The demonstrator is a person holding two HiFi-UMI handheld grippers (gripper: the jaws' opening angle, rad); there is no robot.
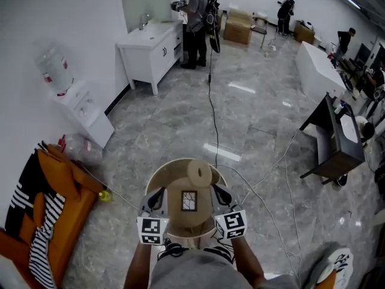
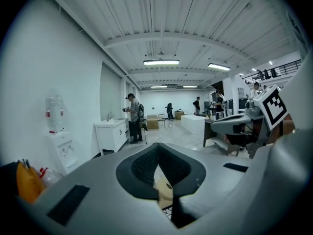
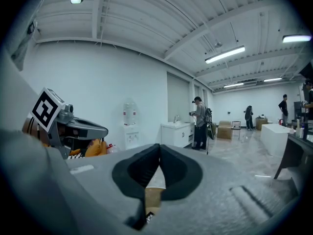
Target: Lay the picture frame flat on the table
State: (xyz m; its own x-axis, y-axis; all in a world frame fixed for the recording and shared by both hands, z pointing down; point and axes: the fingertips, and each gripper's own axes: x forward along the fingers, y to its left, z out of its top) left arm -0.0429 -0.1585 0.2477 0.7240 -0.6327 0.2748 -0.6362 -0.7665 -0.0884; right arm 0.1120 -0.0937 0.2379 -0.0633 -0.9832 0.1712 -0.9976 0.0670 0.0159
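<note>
Flanking the picture frame [image 1: 189,205] on the round surface [image 1: 155,179] with 2 grippers, left gripper [image 1: 159,196] and right gripper [image 1: 220,194], fingers pressed together, empty. Probably approaching; next calls for spreading fingers, gripping frame edges, lowering gently.

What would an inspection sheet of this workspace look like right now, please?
Surface: round tan table, small, mostly bare.
Job's things: picture frame stands upright mid-table, not yet flat.
Clutter: tan roll behind the frame.
Tools: left tool and right tool flank the frame, jaws together, nothing between them.
Cables: black cable crosses the floor toward the table; pale cables to its right.
Surroundings: marble floor, white sink cabinet, water dispenser, a person at the cabinet, black desk.
</note>
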